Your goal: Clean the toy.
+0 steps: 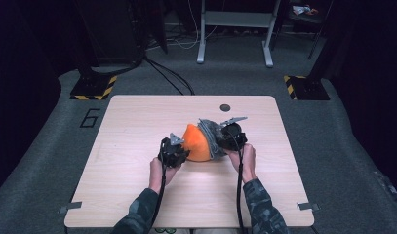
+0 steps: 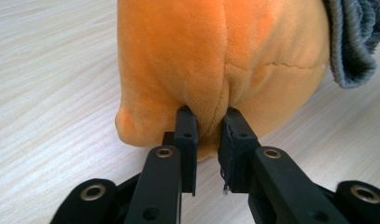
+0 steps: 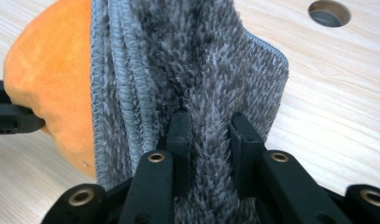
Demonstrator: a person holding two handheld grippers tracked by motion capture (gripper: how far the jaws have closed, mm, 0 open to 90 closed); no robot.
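A: Where was the soft orange plush cushion (image 1: 197, 142) found?

B: It was seen near the middle of the pale wooden table (image 1: 137, 126), with a grey fuzzy knitted cover (image 1: 211, 136) pulled over its right end, and a round cable hole (image 1: 225, 107) lay farther off.

A: How were the tongs set?

B: The left gripper (image 2: 207, 122) was pressed together on a fold of orange plush at the cushion's left end. The right gripper (image 3: 208, 125) was pinched on the grey cover's thick pile, its jaws sunk into the fibres.

A: How was the thing judged to handle?

B: It was judged light, soft and yielding; the plush was puckered where it was pinched. A slip of the smooth fabric was thought possible under a shallow bite, so a deep fold near a seam was considered the better hold. The cover was judged stretchy, best taken at its ribbed hem (image 3: 114, 93).
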